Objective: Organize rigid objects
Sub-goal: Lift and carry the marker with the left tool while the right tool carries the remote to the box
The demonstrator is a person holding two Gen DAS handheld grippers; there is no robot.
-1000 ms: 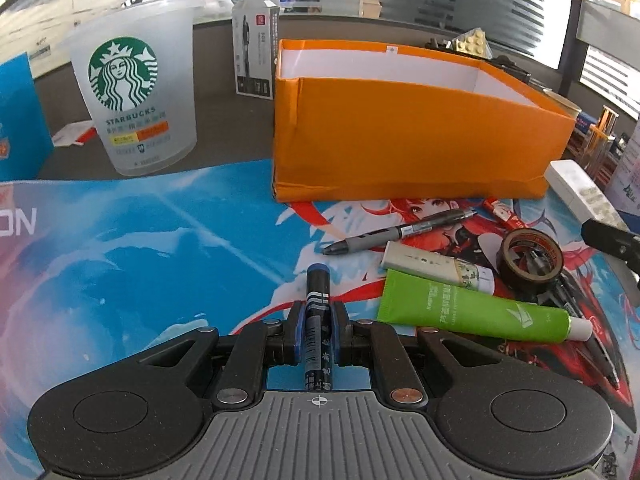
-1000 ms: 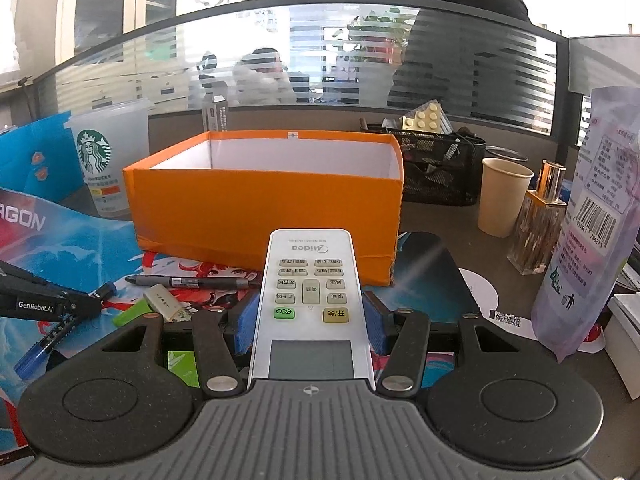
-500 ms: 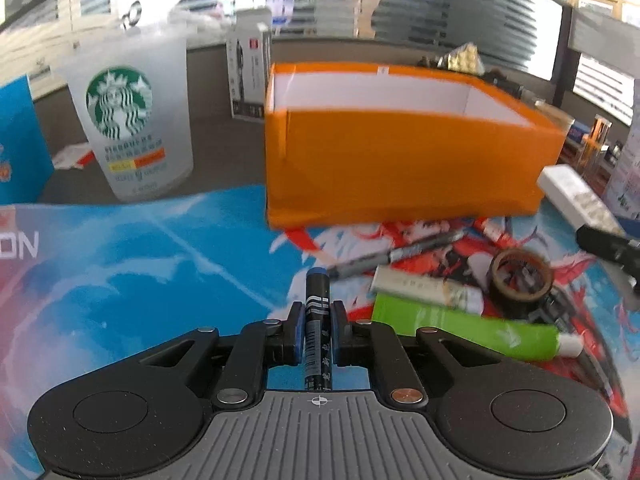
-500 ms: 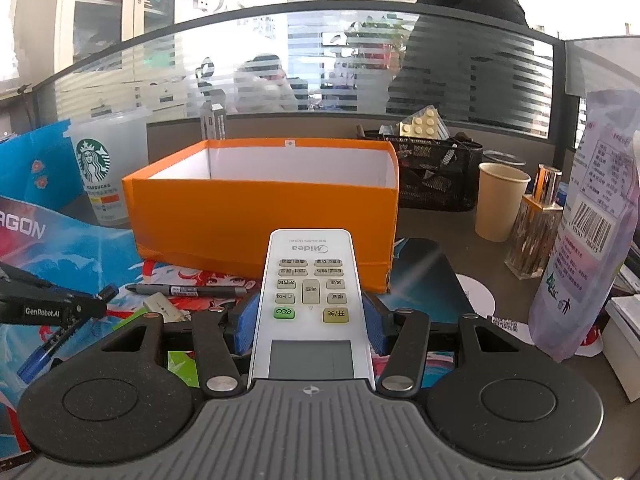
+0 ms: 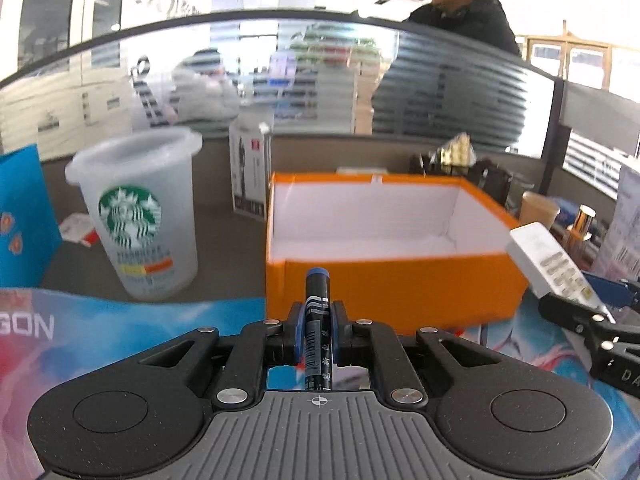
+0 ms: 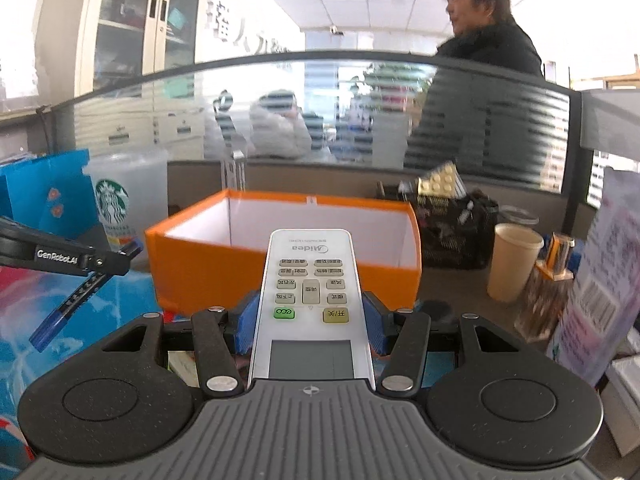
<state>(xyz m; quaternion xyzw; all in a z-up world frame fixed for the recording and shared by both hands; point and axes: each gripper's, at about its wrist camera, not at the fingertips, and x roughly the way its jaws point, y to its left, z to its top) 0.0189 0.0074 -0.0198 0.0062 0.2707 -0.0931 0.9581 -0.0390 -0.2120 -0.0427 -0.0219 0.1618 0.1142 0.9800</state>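
Note:
My left gripper (image 5: 317, 322) is shut on a blue-capped black pen (image 5: 317, 312) and holds it raised just in front of the open orange box (image 5: 384, 276), whose white inside looks empty. My right gripper (image 6: 310, 320) is shut on a white Midea remote control (image 6: 310, 280) and holds it raised before the same orange box (image 6: 208, 268). The remote (image 5: 552, 264) and right gripper show at the right of the left wrist view. The left gripper with its pen (image 6: 76, 300) shows at the left of the right wrist view.
A Starbucks cup (image 5: 136, 220) stands left of the box on the grey desk, with a pen carton (image 5: 250, 176) behind. A blue bag (image 6: 44, 196) is at far left. A paper cup (image 6: 512, 264), black mesh organizer (image 6: 452, 224) and perfume bottle (image 6: 554, 280) stand right of the box.
Both grippers have risen and tilted up, still holding the pen and the remote. The box interior now shows, and the pens, tubes and tape on the mat have dropped out of view.

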